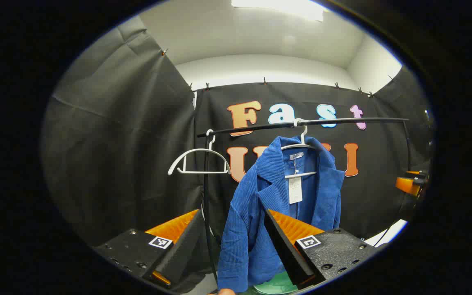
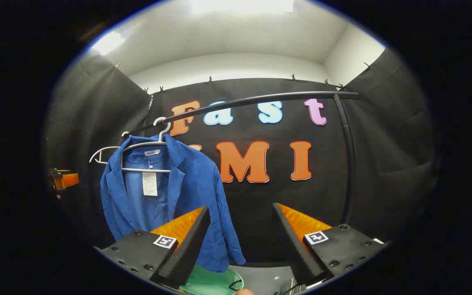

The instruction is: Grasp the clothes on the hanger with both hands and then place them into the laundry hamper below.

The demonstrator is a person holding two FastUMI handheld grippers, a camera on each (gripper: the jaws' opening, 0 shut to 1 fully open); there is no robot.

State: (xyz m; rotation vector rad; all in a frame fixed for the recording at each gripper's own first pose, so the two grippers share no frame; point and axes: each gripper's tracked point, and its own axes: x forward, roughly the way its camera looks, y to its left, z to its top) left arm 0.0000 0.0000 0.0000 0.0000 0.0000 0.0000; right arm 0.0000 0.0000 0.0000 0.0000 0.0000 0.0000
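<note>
A blue corduroy jacket (image 1: 260,213) hangs on a white hanger (image 1: 301,144) from a black rail (image 1: 301,123); a paper tag dangles inside its collar. My left gripper (image 1: 234,229) is open, short of the jacket's left sleeve, nothing between its fingers. In the right gripper view the same jacket (image 2: 187,188) hangs at the left on its hanger (image 2: 146,144), and my right gripper (image 2: 242,229) is open to the right of its hem. The green hamper (image 2: 211,282) shows below the jacket, also as the hamper (image 1: 277,284) in the left gripper view.
An empty white hanger (image 1: 199,162) hangs at the rail's left end beside the rack's upright post (image 1: 207,213). The rack's right post (image 2: 348,164) curves down at the right. The other gripper (image 1: 410,184) shows at the far right edge.
</note>
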